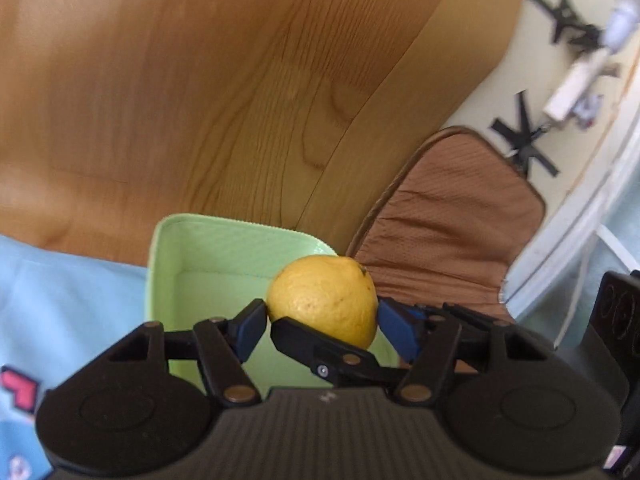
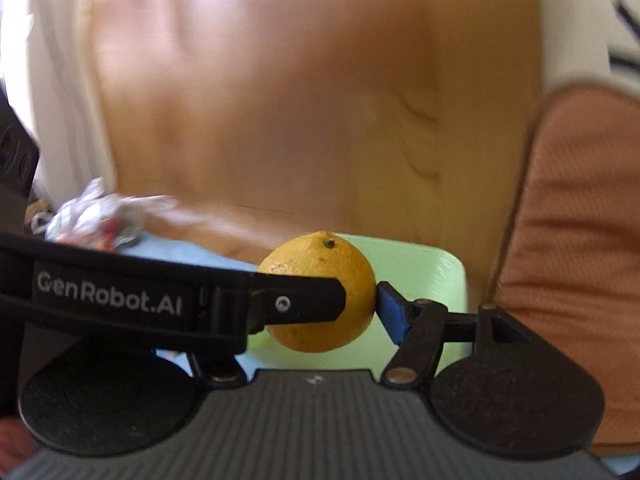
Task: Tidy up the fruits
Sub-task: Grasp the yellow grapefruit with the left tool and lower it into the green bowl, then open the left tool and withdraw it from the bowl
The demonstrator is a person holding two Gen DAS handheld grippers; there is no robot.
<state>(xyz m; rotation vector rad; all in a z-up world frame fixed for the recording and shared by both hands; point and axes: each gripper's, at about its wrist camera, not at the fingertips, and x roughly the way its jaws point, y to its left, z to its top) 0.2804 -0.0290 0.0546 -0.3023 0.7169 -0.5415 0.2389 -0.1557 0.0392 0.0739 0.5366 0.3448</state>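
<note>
My left gripper [image 1: 324,322] is shut on a yellow lemon [image 1: 324,296], its blue pads [image 1: 394,330] pressing both sides. The lemon hangs over the right part of a pale green tray [image 1: 224,248], whose visible inside holds nothing. In the right wrist view, my right gripper [image 2: 324,314] is shut on an orange [image 2: 320,264], stem end up, with the blue right pad [image 2: 392,316] against it. A black strap [image 2: 120,300] hides its left finger. The same green tray [image 2: 424,272] lies just behind the orange.
The tray rests on a light blue cloth [image 1: 60,292] at the near edge of a wooden table [image 1: 200,100]. A brown seat cushion [image 1: 452,216] lies to the right. A crumpled shiny wrapper [image 2: 100,216] sits on the cloth at the left.
</note>
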